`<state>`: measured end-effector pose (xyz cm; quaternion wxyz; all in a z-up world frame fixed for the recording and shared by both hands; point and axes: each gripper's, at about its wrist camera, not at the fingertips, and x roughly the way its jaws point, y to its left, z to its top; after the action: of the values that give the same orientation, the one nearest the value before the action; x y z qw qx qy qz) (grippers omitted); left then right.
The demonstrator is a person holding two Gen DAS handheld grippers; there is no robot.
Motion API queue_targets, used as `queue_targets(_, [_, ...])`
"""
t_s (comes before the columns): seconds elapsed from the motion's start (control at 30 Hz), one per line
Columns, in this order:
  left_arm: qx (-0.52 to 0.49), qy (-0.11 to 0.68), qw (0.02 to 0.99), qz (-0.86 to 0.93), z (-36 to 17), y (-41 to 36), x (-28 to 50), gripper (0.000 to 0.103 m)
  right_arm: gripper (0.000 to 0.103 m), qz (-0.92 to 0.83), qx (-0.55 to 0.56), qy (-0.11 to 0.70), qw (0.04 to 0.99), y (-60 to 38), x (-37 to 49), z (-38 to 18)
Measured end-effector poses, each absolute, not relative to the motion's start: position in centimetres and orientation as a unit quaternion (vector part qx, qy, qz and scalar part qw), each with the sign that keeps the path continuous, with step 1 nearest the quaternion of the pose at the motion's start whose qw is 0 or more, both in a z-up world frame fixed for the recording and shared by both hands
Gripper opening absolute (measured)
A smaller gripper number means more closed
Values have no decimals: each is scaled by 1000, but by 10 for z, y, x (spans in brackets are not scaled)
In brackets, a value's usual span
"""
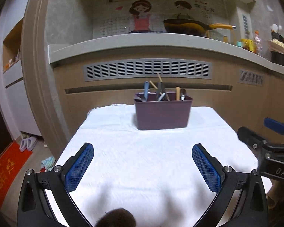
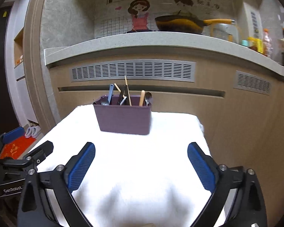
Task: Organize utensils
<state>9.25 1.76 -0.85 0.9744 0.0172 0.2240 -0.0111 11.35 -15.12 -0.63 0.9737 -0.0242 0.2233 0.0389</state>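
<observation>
The utensils point(image 1: 161, 91) stand upright in a dark purple box point(image 1: 162, 114) at the far end of a table covered by a white cloth point(image 1: 142, 160). Among them are a blue handle point(image 1: 146, 90), a wooden handle point(image 1: 177, 93), a metal spoon point(image 1: 182, 93) and thin wooden sticks point(image 2: 128, 90). The box rests on the cloth, well apart from both grippers. The left gripper point(image 1: 143, 165) hovers over the near part of the cloth with its blue pads spread wide and nothing between them. The right gripper point(image 2: 141, 165) is just beside it, jaws likewise spread and empty. Behind the table run a wooden cabinet front with a grey vent point(image 1: 147, 70) and a grey counter point(image 1: 142, 39) bearing a yellow-handled pan point(image 1: 189, 26).
</observation>
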Motion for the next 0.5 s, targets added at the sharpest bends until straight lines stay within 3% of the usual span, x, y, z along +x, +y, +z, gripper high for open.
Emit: queue_targets(0.5, [-6,244,970,-7,-9,19,83,103,102,18,-23,224,974,-158,92,-18])
